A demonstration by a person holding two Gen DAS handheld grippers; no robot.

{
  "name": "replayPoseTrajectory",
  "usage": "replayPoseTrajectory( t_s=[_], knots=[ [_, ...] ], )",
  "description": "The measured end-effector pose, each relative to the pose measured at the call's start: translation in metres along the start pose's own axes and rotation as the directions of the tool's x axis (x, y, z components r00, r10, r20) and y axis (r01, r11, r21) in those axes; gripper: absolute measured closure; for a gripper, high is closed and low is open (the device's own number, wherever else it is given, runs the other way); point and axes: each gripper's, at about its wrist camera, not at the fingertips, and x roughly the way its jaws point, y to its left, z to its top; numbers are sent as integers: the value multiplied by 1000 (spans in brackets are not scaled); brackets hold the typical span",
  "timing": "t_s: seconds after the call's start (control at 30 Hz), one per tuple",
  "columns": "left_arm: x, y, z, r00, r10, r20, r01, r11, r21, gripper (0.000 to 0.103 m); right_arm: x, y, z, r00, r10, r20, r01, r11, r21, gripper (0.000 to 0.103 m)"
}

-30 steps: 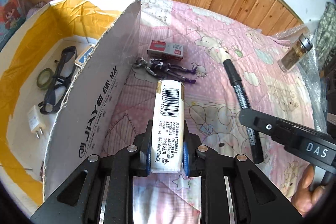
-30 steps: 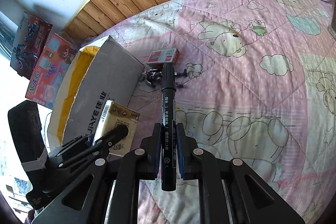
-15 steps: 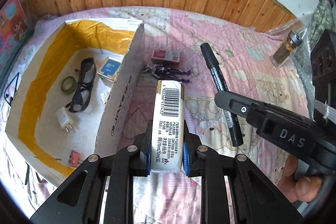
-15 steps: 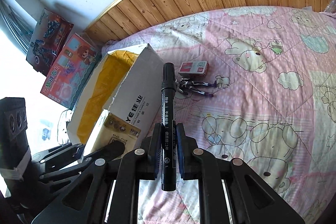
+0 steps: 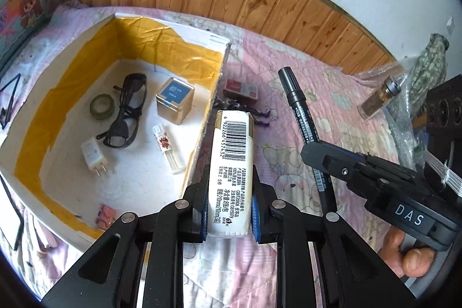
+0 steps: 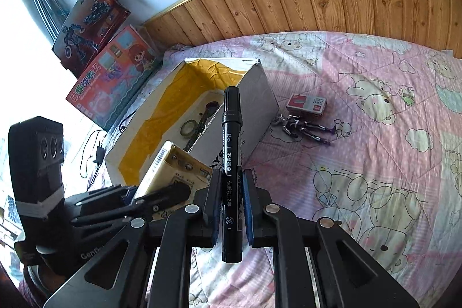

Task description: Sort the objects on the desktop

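Pinching a barcoded tissue pack (image 5: 232, 163), left hand-held gripper (image 5: 229, 214); right hand-held gripper (image 6: 230, 211) clamps marker (image 6: 231, 163).

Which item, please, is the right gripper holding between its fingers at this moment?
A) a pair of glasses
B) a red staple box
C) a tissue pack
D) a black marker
D: the right gripper is shut on the black marker, while the tissue pack is in the left gripper.
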Motion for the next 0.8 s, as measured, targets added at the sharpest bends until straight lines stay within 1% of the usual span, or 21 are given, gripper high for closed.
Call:
replayPoseTrajectory(
  t_s=[0.23, 0.4, 0.53, 0.8],
  knots=[
    [-16, 27, 6, 998, 19, 53, -20, 1000, 5, 81, -1, 20, 0, 1000, -21, 22, 23, 997, -76, 88],
    [-27, 47, 7, 997, -7, 75, 9, 1000, -22, 81, 5, 32, 0, 1000, -14, 22, 16, 995, -94, 88],
    [-36, 59, 9, 995, -14, 96, 18, 999, -36, 81, 5, 46, -2, 999, -9, 33, 13, 993, -120, 88],
    [-43, 77, 11, 993, 11, 118, -4, 998, -63, 81, 3, 77, 2, 998, 4, 61, 6, 987, -162, 88]
  ],
)
